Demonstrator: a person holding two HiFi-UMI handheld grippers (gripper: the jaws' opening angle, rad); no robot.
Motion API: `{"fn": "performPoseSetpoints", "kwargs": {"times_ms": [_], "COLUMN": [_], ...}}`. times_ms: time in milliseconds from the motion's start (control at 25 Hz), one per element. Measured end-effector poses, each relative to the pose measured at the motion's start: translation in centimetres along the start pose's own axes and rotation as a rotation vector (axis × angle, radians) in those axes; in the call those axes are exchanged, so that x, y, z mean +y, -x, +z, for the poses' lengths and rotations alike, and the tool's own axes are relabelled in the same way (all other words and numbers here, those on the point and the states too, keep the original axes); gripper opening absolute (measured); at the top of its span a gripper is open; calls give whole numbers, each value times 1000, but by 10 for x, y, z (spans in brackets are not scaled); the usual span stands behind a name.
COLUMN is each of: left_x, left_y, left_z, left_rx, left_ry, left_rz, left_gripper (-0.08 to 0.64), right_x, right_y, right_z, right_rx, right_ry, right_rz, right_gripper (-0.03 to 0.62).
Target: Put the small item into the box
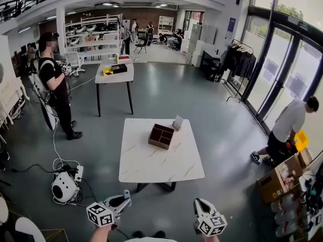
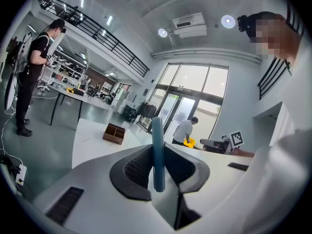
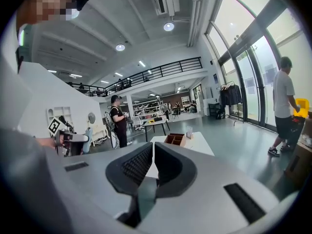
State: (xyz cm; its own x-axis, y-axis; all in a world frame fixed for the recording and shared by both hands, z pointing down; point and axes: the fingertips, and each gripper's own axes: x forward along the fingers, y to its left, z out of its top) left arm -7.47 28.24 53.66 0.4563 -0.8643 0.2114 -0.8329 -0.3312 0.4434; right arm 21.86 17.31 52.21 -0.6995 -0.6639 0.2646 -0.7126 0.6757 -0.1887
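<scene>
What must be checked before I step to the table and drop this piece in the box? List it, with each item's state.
1. Small item held: the left tongs are shut on the thin blue item. Ok.
2. Right tongs free: shut with nothing between them. Ok.
3. Box upright with its top open, on the white table. Ok.
4. Compartments free: too far away to see inside. Cannot tell.
5. Box within reach: it stands well ahead of both tongs. Not ok.
6. Way to the table: the floor straight ahead looks bare, and the white device and its cables lie off to the left. Ok.
</scene>
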Motion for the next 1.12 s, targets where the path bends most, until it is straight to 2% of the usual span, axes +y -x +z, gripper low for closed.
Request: {"fn": "performPoseSetpoints", "kwargs": {"times_ms": [560, 1120], "left_x": [22, 53], "left_y": [29, 21], "left_z": [-9, -2], "left_rx": [13, 17], "left_ry": [14, 29], "left_rz": [-31, -6], "left_gripper": [81, 81], "right_x": [45, 37], "right_y": [-7, -37], "right_z": [-5, -3], "right_rx": [-7, 3], "right_ry": [4, -16], "right_rz": [-32, -55], "right_gripper": [32, 32]}}
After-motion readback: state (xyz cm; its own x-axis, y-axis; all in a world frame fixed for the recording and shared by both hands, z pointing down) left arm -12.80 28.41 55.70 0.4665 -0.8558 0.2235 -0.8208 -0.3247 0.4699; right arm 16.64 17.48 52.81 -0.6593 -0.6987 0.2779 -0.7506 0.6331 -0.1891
